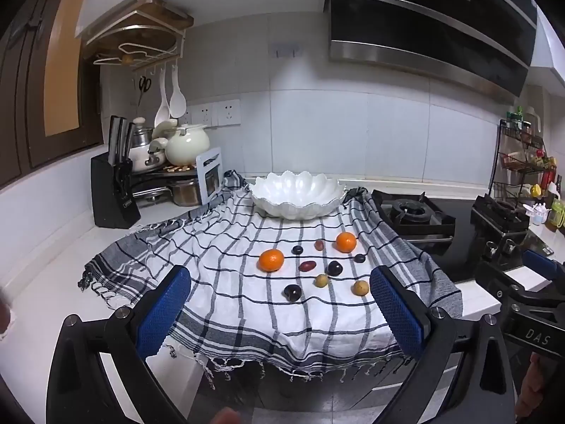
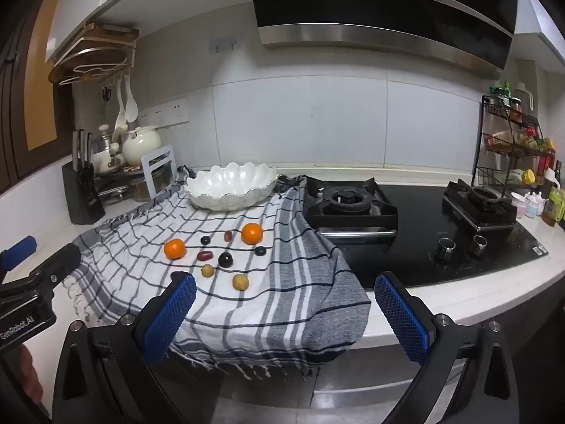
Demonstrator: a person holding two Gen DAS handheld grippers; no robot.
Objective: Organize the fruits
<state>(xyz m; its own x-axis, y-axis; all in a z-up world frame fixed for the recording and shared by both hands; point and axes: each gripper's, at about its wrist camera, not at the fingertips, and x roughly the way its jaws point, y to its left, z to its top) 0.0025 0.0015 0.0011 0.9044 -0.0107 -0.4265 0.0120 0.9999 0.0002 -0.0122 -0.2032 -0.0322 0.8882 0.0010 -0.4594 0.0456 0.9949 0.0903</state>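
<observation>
Checked cloth carries two oranges, seven small fruits, one bowl.

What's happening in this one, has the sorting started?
Not yet. A person holds the left gripper and the right gripper back from the counter edge, both open and empty. The fruit lies loose on the checked cloth: two oranges, several dark plums, two reddish fruits and two small tan ones. The white scalloped bowl at the back of the cloth looks empty.
</observation>
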